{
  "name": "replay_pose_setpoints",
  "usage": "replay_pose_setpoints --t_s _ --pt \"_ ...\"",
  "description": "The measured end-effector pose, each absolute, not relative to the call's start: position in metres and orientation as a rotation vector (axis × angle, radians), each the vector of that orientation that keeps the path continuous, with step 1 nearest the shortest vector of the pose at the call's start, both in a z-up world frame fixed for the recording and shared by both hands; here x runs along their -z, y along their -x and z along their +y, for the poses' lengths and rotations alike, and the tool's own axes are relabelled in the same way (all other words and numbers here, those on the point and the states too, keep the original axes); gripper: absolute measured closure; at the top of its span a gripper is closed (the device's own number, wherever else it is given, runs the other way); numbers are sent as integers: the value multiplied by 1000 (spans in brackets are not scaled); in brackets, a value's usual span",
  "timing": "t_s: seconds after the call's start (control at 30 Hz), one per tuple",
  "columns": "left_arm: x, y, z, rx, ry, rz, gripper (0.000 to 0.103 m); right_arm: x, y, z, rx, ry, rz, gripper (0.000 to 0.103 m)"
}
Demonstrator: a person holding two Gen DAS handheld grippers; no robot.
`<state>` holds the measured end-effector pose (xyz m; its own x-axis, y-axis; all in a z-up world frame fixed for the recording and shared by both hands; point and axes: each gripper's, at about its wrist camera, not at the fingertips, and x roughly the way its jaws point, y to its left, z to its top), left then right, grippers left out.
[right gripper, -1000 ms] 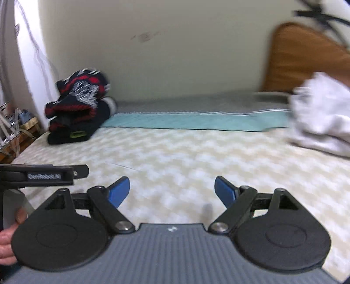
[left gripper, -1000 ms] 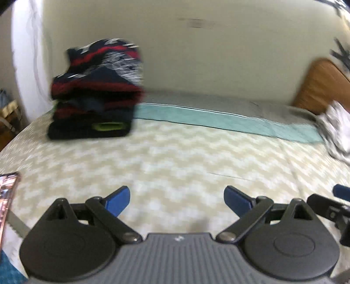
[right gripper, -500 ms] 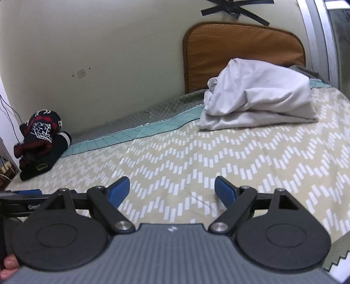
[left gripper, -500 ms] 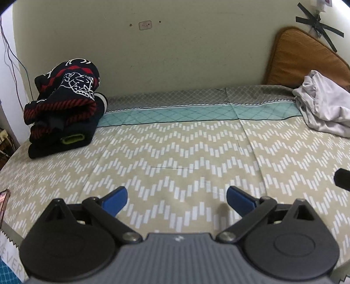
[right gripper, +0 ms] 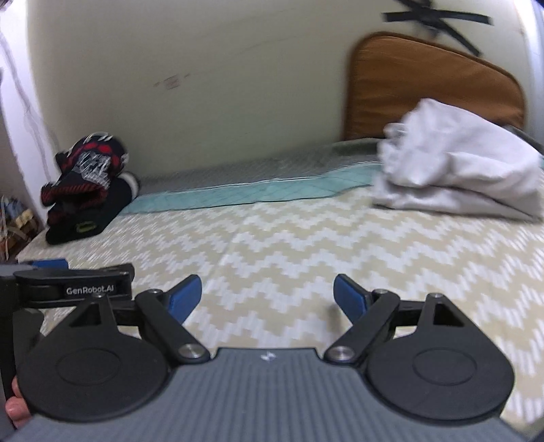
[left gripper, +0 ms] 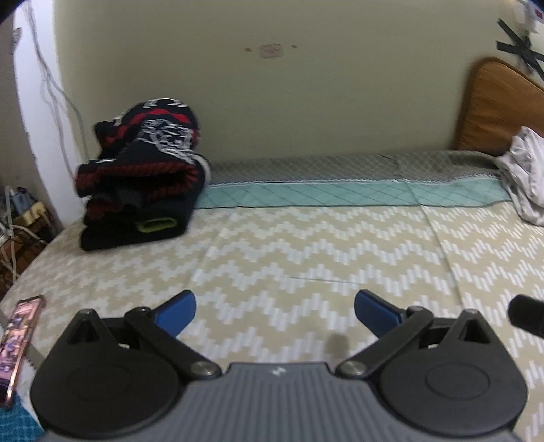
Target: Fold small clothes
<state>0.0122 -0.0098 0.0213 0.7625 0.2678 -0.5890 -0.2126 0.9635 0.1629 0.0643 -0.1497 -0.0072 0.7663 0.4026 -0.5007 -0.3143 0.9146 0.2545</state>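
Presently: left gripper (left gripper: 275, 311) and right gripper (right gripper: 267, 295), jaws wide, holding nothing. Dark folded stack (left gripper: 142, 183) parked far left, seemingly finished; white garment (right gripper: 455, 170) far right, likely next.

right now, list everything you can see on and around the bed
dark clothes pile: one stack, navy and black with red stripes and white print, far left of the bed by the wall
pale cloth heap: one, light grey-white, crumpled, far right of the bed
bed cover: one, beige and white zigzag with a teal and grey band along the wall
cushion: one, brown, upright against the wall behind the pale heap
phone: one, pinkish, near left edge of the bed
black tape cross: one, on the wall above the cushion
left gripper: black with blue pads, open, nothing between them
right gripper: same, open, empty
finger: part of one, bottom left corner
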Motion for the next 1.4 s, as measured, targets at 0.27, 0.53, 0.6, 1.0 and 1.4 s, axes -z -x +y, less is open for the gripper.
replay_pose_setpoints --t_s 0.27,0.53,0.6,1.0,1.4 --pt "-25 -5 34 -411 -37 632 0 -14 -83 -97 -533 -92 548 16" --pt "-18 -3 60 -524 12 635 0 1 -92 -73 -606 -58 570 16" --pt "-17 -4 61 -535 17 639 0 -1 -91 -80 -605 -94 559 14" --pt "-17 -1 57 -575 -12 637 0 -1 -87 -78 -634 -53 564 14" --pt "-17 0 57 -571 -14 634 0 1 -91 -78 -625 -70 582 14"
